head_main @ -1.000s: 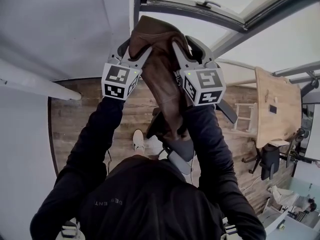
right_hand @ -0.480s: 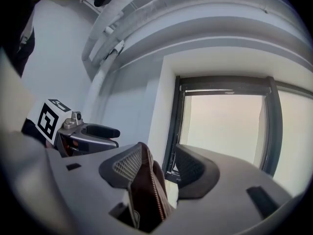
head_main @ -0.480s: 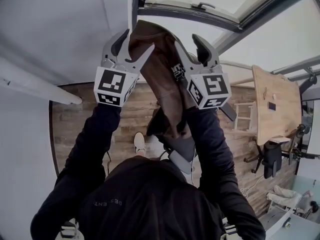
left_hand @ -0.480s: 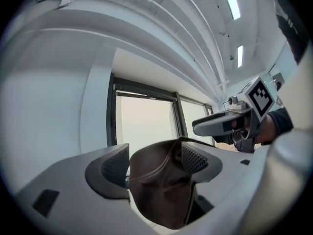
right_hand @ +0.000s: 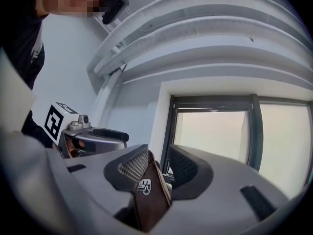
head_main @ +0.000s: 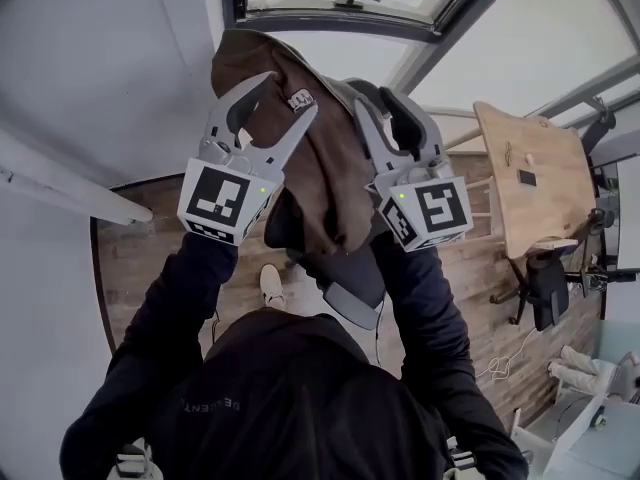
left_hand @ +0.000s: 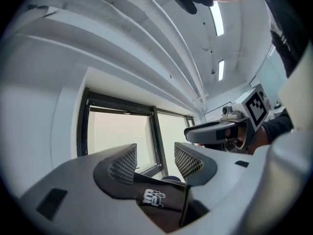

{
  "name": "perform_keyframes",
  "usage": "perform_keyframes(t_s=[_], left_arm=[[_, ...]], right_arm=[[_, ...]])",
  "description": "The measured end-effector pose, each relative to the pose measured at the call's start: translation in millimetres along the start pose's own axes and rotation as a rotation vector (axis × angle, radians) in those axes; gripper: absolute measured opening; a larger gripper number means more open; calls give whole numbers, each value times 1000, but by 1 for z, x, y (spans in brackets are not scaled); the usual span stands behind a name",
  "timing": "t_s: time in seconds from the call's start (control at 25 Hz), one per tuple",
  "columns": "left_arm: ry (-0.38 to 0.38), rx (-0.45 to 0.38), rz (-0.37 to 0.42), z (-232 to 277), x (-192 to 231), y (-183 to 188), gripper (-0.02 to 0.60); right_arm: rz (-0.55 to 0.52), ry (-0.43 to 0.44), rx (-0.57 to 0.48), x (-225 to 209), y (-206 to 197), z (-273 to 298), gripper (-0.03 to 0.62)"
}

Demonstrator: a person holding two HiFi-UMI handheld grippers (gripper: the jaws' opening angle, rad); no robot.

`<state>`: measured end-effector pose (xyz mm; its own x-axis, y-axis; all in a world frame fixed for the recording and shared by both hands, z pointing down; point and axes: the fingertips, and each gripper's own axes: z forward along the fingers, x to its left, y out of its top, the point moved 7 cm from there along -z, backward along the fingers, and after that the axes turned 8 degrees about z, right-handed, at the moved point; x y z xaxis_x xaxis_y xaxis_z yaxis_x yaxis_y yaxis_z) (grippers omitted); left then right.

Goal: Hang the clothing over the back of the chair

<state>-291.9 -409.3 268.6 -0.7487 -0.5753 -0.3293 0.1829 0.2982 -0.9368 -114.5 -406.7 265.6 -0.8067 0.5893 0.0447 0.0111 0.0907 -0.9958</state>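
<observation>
Since a second ago the left gripper (head_main: 288, 93) has let go. Its jaws, then closed on the garment (head_main: 320, 178), now stand wide apart, and the two grippers have spread away from each other.

In the head view both grippers are raised in front of a window (head_main: 340, 8). The brown garment hangs between them. Its top is bunched behind the left gripper's jaws, and a small label lies by the inner one. The rest falls past the right gripper (head_main: 372, 98) towards the plank floor (head_main: 150, 238). A grey rounded piece (head_main: 352, 306) shows under the hem; I cannot tell whether it is the chair. A wooden table (head_main: 530, 188) stands off to the right.

In the left gripper view the left gripper (left_hand: 155, 148) is released, with its mesh pads (left_hand: 123, 165) well apart and window (left_hand: 122, 131) showing between them. A dark fold of garment (left_hand: 156, 199) with a white logo lies low in the throat, below the pads and not pinched. The right gripper (left_hand: 215, 131) shows beyond.

In the right gripper view the right gripper (right_hand: 157, 153) is clenched on an upright fold of the brown garment (right_hand: 149, 199). The cloth is pressed against the left pad (right_hand: 133, 166) and fills most of the narrow gap. The left gripper (right_hand: 93, 136) shows at the left, with the window (right_hand: 215, 131) behind.
</observation>
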Motion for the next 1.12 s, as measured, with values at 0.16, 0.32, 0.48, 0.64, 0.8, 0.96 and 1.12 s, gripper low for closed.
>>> perform_keyframes(t_s=[0.16,0.32,0.48,0.64,0.8,0.96,1.12], left_arm=[[-46,2,-16,-17,-58,12,177],[-73,-9,-18,-38,-112,24,117],[-102,5,-48,-60,-163,27,79],[-116,37,-89,-83,-202,27,35],[-139,34,-94,-99,-235,30,20],[-161,30,-112,-108,-257,34,18],[-162,9,-116,-113,-275,40,18]], right_arm=[[20,-6,10,5,-7,-66,120],[35,7,28,17,-17,-125,84],[55,17,36,32,-28,-178,53],[75,20,39,45,-36,-223,24],[82,21,39,55,-43,-259,8],[77,15,34,61,-44,-284,6],[79,5,22,64,-42,-305,6]])
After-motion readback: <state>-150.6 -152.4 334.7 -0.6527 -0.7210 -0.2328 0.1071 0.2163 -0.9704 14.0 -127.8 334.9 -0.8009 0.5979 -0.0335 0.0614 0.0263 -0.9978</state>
